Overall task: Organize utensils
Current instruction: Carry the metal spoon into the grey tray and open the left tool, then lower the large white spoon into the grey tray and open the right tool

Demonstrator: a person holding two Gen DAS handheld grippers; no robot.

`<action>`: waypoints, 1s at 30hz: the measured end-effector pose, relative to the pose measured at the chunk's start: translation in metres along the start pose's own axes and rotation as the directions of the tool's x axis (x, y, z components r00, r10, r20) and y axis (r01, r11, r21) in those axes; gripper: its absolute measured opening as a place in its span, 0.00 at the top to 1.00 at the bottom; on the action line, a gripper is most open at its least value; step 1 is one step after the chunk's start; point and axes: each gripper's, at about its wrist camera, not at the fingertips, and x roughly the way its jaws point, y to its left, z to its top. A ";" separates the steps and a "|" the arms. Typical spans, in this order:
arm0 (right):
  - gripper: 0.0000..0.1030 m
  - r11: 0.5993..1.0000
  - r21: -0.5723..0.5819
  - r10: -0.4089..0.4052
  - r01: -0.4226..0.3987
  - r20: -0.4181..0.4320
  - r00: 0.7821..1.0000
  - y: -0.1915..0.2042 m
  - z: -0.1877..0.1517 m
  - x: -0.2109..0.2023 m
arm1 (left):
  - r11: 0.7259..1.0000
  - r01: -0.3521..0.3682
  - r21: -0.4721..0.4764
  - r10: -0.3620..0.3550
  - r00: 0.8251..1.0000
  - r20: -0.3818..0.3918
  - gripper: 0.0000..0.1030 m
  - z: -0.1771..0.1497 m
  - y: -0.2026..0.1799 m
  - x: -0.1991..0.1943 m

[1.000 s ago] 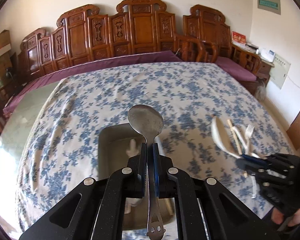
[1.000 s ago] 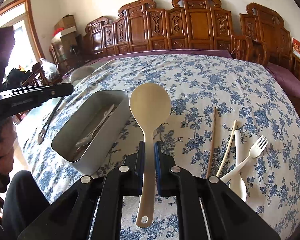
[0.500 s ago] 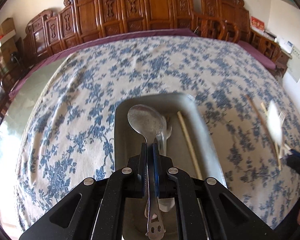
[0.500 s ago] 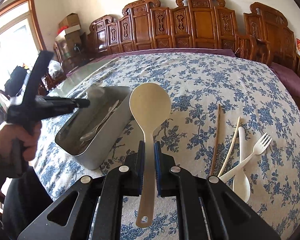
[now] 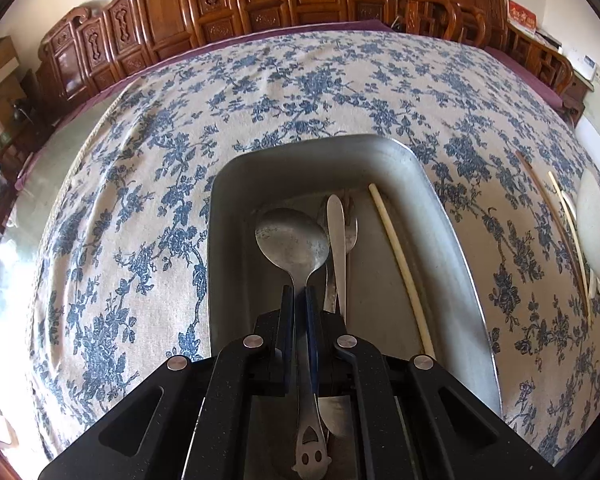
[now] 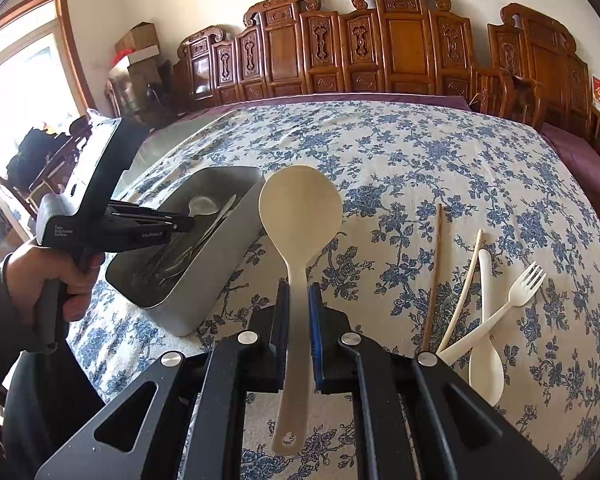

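Note:
My left gripper (image 5: 299,290) is shut on the handle of a metal spoon (image 5: 292,238), whose bowl hangs inside the metal tray (image 5: 452,216) over a knife, a fork and a cream chopstick (image 5: 400,264). In the right wrist view the left gripper (image 6: 186,224) reaches into the tray (image 6: 180,308) from the left. My right gripper (image 6: 298,290) is shut on a cream plastic rice paddle (image 6: 300,204), held above the cloth to the right of the tray.
On the flowered tablecloth (image 6: 420,168) to the right lie a brown chopstick (image 6: 434,276), a cream chopstick (image 6: 466,276), a cream fork (image 6: 512,300) and a cream spoon (image 6: 486,364). Carved wooden chairs (image 6: 400,44) line the table's far side. A hand (image 6: 56,268) holds the left gripper.
My left gripper has come down and forward with the metal spoon, from above the tray's near end to inside the tray. My right gripper and the paddle have stayed still.

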 end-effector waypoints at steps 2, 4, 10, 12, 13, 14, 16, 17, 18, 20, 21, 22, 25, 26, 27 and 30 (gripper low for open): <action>0.89 1.000 -0.001 0.000 0.000 -0.002 1.000 0.000 0.000 0.001 | 1.000 0.005 -0.002 -0.005 1.000 -0.013 0.95 -0.001 0.001 0.002; 0.89 1.000 -0.005 0.000 -0.001 -0.005 1.000 0.001 -0.001 0.001 | 1.000 0.009 -0.013 -0.010 1.000 -0.009 0.95 -0.002 0.003 0.000; 0.89 1.000 -0.019 -0.005 0.005 -0.009 1.000 0.004 0.000 0.002 | 0.999 0.030 -0.032 -0.029 0.999 0.040 0.95 -0.007 0.009 -0.021; 0.89 1.000 -0.024 -0.006 0.006 -0.012 1.000 0.006 0.000 0.003 | 0.998 0.040 -0.041 -0.037 0.996 0.075 0.95 -0.011 0.011 -0.033; 0.89 1.000 -0.029 -0.007 0.007 -0.017 1.000 0.007 0.000 0.004 | 0.998 0.047 -0.045 -0.043 0.995 0.090 0.95 -0.013 0.011 -0.038; 0.89 0.999 -0.031 -0.009 0.008 -0.020 1.000 0.009 0.000 0.005 | 0.997 0.054 -0.048 -0.049 0.993 0.106 0.95 -0.016 0.012 -0.043; 0.89 0.999 -0.034 -0.011 0.010 -0.030 0.999 0.013 0.000 0.007 | 0.997 0.064 -0.053 -0.056 0.990 0.130 0.95 -0.023 0.014 -0.052; 0.89 0.999 -0.042 -0.015 0.013 -0.034 0.999 0.016 0.000 0.008 | 0.996 0.067 -0.054 -0.059 0.989 0.137 0.95 -0.025 0.014 -0.055; 0.89 0.999 -0.049 -0.018 0.016 -0.036 0.999 0.020 0.001 0.008 | 0.996 0.072 -0.055 -0.063 0.986 0.151 0.95 -0.029 0.015 -0.060; 0.89 0.998 -0.064 -0.022 0.020 -0.036 0.999 0.028 0.004 0.008 | 0.995 0.078 -0.055 -0.067 0.983 0.169 0.95 -0.034 0.017 -0.066; 0.89 0.998 -0.068 -0.022 0.020 -0.035 0.999 0.031 0.005 0.008 | 0.995 0.082 -0.054 -0.071 0.981 0.181 0.95 -0.037 0.018 -0.070; 0.89 0.997 -0.077 -0.024 0.021 -0.035 0.999 0.036 0.007 0.008 | 0.995 0.086 -0.053 -0.074 0.980 0.186 0.95 -0.039 0.019 -0.073; 0.89 0.993 -0.110 -0.038 0.034 -0.035 0.999 0.050 0.013 0.011 | 0.993 0.106 -0.060 -0.092 0.974 0.207 0.95 -0.042 0.024 -0.084; 0.89 0.993 -0.114 -0.037 0.033 -0.037 0.999 0.053 0.015 0.013 | 0.992 0.113 -0.064 -0.096 0.970 0.223 0.95 -0.043 0.027 -0.090; 0.89 0.992 -0.121 -0.037 0.032 -0.038 0.999 0.058 0.017 0.014 | 0.991 0.119 -0.067 -0.100 0.967 0.235 0.95 -0.043 0.030 -0.094; 0.89 0.989 -0.142 -0.036 0.029 -0.045 0.998 0.072 0.024 0.021 | 0.991 0.117 -0.071 -0.094 0.959 0.269 0.95 -0.046 0.036 -0.105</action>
